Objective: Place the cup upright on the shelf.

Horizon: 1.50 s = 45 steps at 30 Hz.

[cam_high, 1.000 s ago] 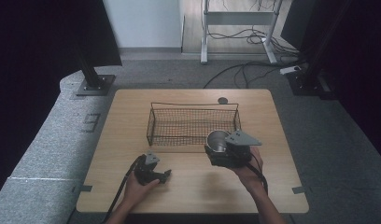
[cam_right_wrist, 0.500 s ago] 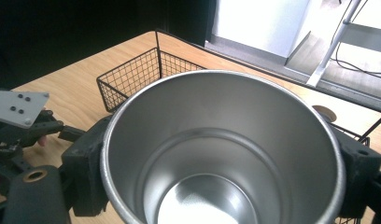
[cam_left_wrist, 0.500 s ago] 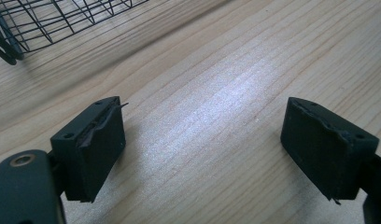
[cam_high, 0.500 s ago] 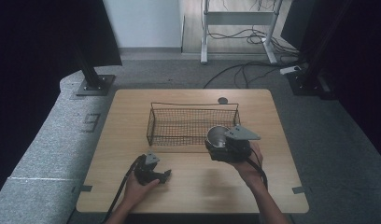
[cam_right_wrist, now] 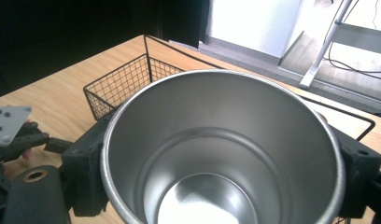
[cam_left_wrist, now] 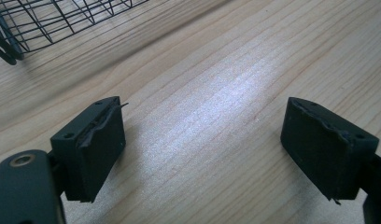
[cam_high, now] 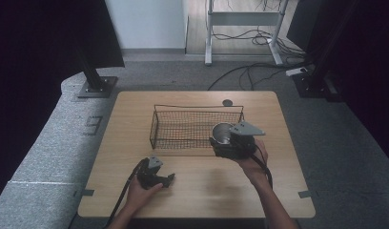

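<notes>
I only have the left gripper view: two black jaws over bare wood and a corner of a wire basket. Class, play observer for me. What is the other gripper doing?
Observer: The right gripper is shut on a steel cup, one jaw on each side of its wall.
Operator: Is anything in the cup?
Observer: No. The right gripper view looks straight into it, down to a bare shiny bottom.
Operator: Where is it relative to the basket?
Observer: In the high view the cup sits at the near right corner of the wire basket, about over its rim.
Operator: And my own gripper?
Observer: The left gripper is open, low over the table, nearer the person than the basket.
</notes>
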Each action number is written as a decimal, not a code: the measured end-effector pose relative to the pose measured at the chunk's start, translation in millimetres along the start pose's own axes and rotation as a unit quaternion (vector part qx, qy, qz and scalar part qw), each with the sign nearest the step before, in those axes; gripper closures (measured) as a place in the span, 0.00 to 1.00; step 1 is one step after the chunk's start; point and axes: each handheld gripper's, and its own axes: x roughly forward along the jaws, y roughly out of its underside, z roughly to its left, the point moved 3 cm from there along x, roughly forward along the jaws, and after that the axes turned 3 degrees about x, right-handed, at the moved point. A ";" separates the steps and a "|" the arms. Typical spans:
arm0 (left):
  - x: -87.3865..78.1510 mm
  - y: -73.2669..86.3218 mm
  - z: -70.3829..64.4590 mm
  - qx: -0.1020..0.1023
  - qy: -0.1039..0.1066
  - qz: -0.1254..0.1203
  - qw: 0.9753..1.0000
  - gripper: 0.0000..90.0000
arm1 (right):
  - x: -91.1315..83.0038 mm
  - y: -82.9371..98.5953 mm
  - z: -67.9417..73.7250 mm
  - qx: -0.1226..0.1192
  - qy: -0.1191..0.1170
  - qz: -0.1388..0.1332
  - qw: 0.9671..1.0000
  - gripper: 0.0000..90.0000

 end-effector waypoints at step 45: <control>0.0 0.0 0.0 0.000 0.000 0.000 1.000 0.15 | 43.3 -18.6 -25.0 0.021 0.028 0.019 0.999 0.16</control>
